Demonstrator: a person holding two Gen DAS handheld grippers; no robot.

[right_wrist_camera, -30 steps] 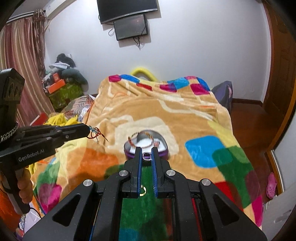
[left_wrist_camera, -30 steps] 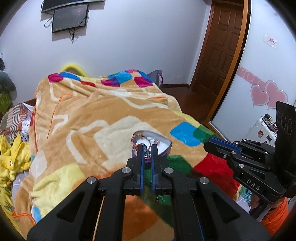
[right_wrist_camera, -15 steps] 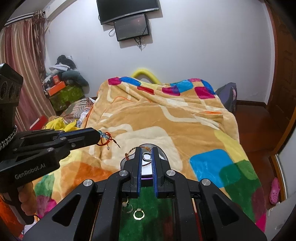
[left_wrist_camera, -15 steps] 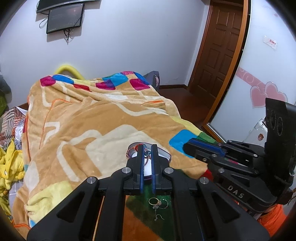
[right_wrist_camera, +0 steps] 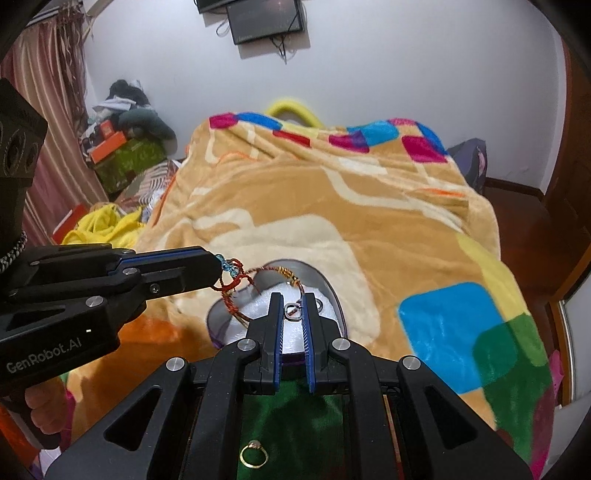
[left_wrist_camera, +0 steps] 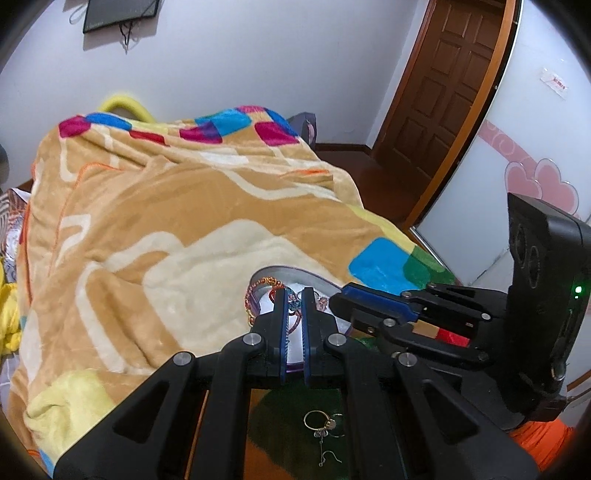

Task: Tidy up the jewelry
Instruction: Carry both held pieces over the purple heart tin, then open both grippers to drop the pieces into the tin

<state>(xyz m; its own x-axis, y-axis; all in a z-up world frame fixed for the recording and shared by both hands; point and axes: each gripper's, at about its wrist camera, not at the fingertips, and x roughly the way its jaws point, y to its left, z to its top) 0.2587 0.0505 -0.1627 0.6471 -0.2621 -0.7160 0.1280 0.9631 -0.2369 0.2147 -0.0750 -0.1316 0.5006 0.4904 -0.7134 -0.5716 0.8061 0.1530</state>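
Note:
A purple-rimmed jewelry box with a white lining sits on the bed blanket; it also shows in the left wrist view. My left gripper is shut on a red and blue thread bracelet and holds it over the box's left rim. My right gripper is shut on a small silver ring just above the box. A beaded bracelet lies across the box. A gold ring lies on the green patch below my right gripper. Gold earrings lie there too.
A patterned orange blanket covers the bed. Yellow cloth and boxes lie at the left. A brown door stands at the right. A screen hangs on the far wall.
Both grippers have moved forward and down toward the box. The thread bracelet now hangs over the box's rim, and the ring is closer above the box.

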